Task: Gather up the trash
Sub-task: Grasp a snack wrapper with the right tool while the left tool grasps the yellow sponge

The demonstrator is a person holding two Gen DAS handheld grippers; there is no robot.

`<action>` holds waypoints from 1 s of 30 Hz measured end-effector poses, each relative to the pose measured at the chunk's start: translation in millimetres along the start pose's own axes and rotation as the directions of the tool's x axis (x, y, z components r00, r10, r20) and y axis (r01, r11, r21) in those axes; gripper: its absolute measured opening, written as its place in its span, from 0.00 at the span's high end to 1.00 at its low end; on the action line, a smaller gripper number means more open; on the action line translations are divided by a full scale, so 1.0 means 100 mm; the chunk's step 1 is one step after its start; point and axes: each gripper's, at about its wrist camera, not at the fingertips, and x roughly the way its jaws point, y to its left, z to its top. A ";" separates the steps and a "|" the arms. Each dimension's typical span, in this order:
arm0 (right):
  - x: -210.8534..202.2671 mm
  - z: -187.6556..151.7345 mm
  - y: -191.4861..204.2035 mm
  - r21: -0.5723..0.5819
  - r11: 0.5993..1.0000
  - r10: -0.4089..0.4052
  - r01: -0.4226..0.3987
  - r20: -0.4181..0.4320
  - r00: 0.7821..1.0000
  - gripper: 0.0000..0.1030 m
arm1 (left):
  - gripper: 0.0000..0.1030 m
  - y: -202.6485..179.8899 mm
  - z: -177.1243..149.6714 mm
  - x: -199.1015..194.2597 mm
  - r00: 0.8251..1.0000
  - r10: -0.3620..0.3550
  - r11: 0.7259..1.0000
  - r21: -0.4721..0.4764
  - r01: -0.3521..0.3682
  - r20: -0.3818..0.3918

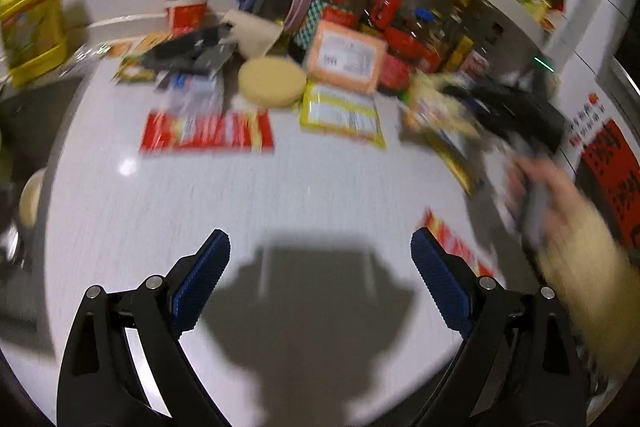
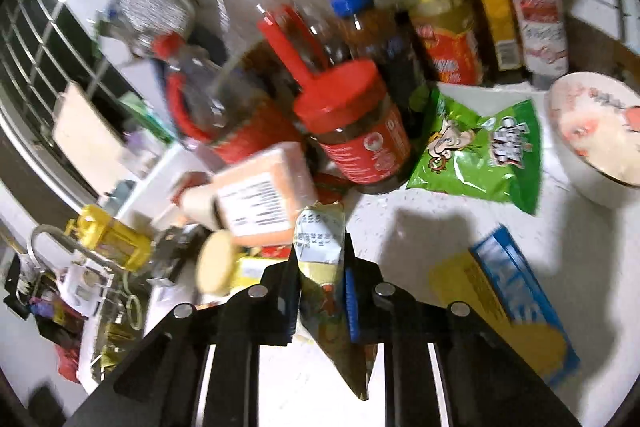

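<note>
Step in hand: one piece of trash is picked up; the carry to wherever trash is gathered looks like the stage now, though no bin shows in either view.
Right tool [image 2: 320, 267]: clamped on a crumpled yellow wrapper [image 2: 322, 247], which stands up between the blue pads and trails a pointed end toward 6 o'clock.
Left tool [image 1: 320, 267]: jaws spread wide, nothing between them, hovering over a bare patch of the white tabletop [image 1: 280, 195].
Other trash, left view: a red wrapper [image 1: 208, 131] at 11 o'clock of the left tool, a yellow packet [image 1: 340, 115] at 12 o'clock.
Other trash, right view: a green snack bag [image 2: 480, 151] at 1 o'clock of the right tool, a blue-and-yellow packet [image 2: 512, 303] at 3 o'clock.
Clutter: jars, one a red-lidded jar [image 2: 352, 135], crowd the far side.
Next move: probably drop the held wrapper first; the left tool could then come down flat on the red wrapper.
Caution: motion blur smears the right edge of the left view, so what lies there is uncertain.
</note>
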 end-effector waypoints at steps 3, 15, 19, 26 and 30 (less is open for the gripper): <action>-0.35 -0.16 0.13 -0.013 0.999 0.038 -0.038 0.026 0.999 0.83 | 0.13 0.04 0.44 0.34 0.999 0.033 0.999 0.010 -0.033 0.012; -0.86 -0.60 0.26 -0.034 0.996 0.084 -0.084 -0.002 0.996 0.83 | 0.13 0.40 1.46 1.86 0.936 0.286 0.948 -0.083 -0.308 -0.203; -0.88 -0.66 0.26 -0.021 0.995 0.098 -0.098 -0.002 0.995 0.83 | 0.13 0.41 1.49 2.03 0.902 0.358 0.921 -0.065 -0.383 -0.242; -0.86 -0.69 0.32 -0.018 0.993 0.121 -0.121 -0.002 0.993 0.83 | 0.26 0.35 1.39 1.82 0.939 0.291 0.952 -0.047 -0.304 -0.182; -0.89 -0.67 0.40 -0.026 0.989 0.145 -0.145 0.005 0.989 0.83 | 0.26 0.26 1.26 1.37 0.973 0.209 0.975 -0.059 -0.215 -0.103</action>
